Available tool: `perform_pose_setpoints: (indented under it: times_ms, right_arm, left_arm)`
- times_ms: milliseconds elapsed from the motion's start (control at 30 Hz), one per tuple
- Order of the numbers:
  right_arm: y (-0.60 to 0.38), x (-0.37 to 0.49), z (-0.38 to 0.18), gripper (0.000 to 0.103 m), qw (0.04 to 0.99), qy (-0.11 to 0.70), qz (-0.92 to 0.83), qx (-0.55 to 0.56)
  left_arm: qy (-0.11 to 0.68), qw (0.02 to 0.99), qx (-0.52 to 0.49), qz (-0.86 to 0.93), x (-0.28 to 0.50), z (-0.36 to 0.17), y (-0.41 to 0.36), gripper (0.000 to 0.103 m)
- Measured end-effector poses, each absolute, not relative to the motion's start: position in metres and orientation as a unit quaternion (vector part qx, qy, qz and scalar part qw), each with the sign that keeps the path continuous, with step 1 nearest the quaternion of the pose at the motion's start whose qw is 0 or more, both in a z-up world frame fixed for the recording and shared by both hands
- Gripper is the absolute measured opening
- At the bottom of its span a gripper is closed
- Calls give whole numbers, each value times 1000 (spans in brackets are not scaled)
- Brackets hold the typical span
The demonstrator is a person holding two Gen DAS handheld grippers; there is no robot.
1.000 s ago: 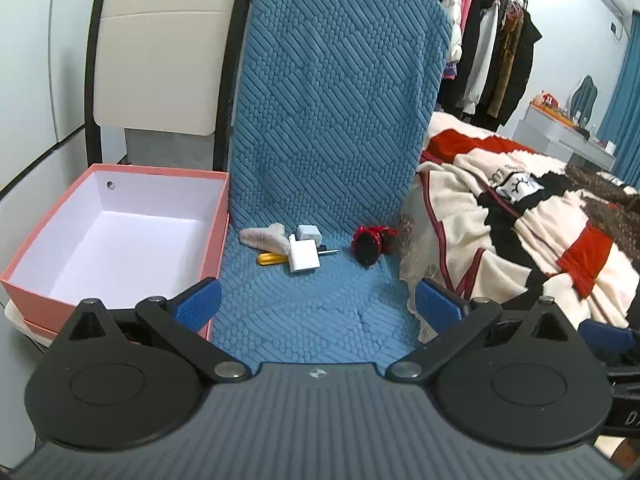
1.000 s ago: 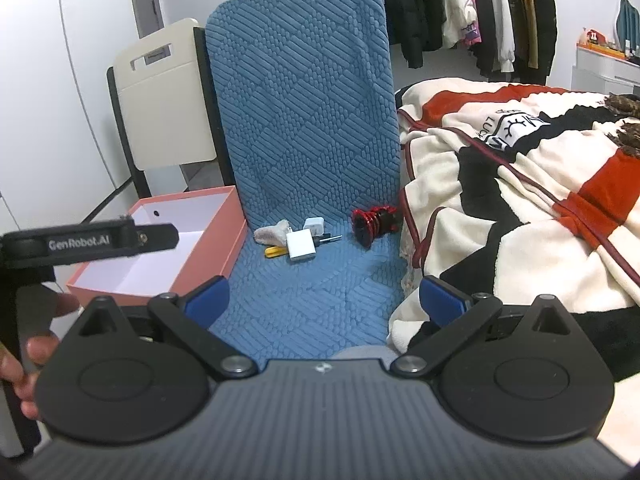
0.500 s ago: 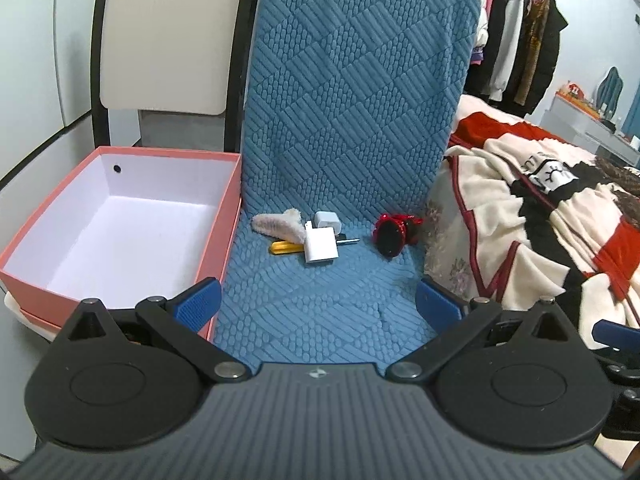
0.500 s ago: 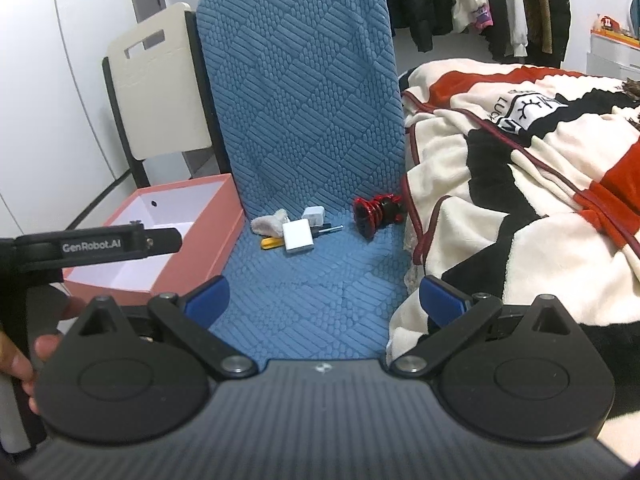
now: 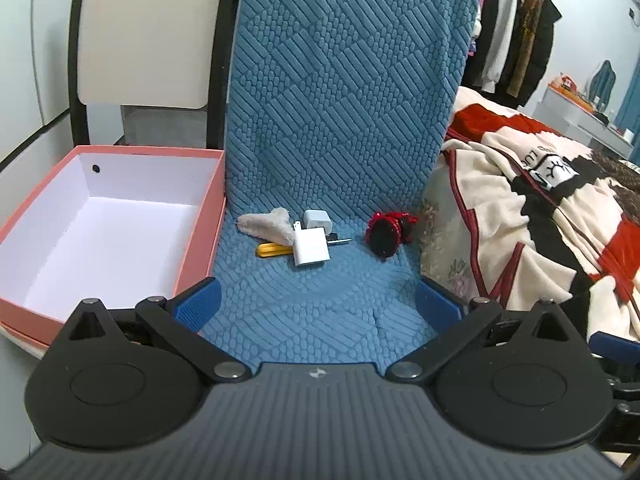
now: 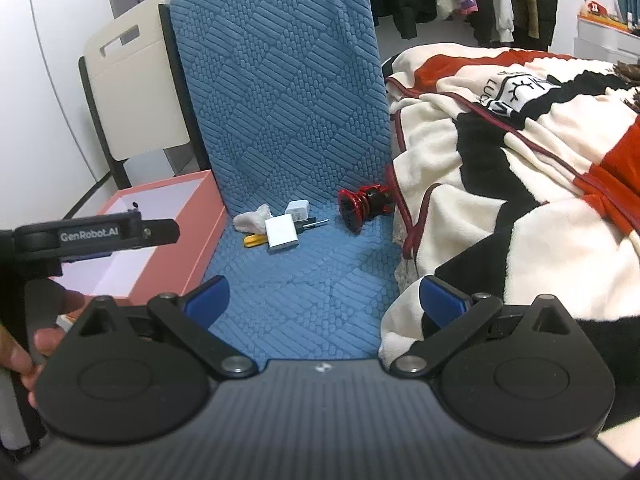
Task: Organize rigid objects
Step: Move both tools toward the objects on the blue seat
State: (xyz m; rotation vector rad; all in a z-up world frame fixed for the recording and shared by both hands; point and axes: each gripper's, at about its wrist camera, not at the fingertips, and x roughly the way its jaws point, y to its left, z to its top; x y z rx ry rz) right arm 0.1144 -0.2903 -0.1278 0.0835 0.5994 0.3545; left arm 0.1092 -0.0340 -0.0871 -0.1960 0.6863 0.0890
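Observation:
On the blue cushioned chair seat [image 5: 304, 300] lie a flat white charger [image 5: 311, 246], a small white plug cube [image 5: 317, 219], a yellow-handled screwdriver [image 5: 274, 249], a white fuzzy cloth [image 5: 266, 224] and a red-and-black spring part [image 5: 385, 231]. They also show in the right wrist view: charger [image 6: 282, 233], plug cube [image 6: 298, 210], red spring part [image 6: 362, 204]. An empty pink box [image 5: 100, 224] stands left of the seat. My left gripper [image 5: 318, 306] is open and empty, short of the objects. My right gripper [image 6: 323, 298] is open and empty too.
A cream chair back [image 5: 148, 32] stands behind the box. A bed with a white, black and red blanket [image 6: 520, 152] borders the seat on the right. Clothes hang on a rack [image 5: 512, 32] at the back. The left gripper's handle [image 6: 96, 234] shows in the right view.
Both grippers have moved forward toward the chair seat; the objects look larger and closer. Both grippers stay open and empty. Nothing on the seat has moved.

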Motion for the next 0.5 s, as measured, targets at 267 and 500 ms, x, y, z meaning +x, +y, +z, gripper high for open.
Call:
perform_pose_setpoints:
  times_ms: [267,500]
  right_arm:
    - [-276,110,-126,103,944,285,161,53]
    - [-259,96,-124,103,948,276,153,46]
  left_arm:
    - [319,943,-91,24,98,-72,-21,103]
    - [317,944,-86,6,82,-64,-8,103]
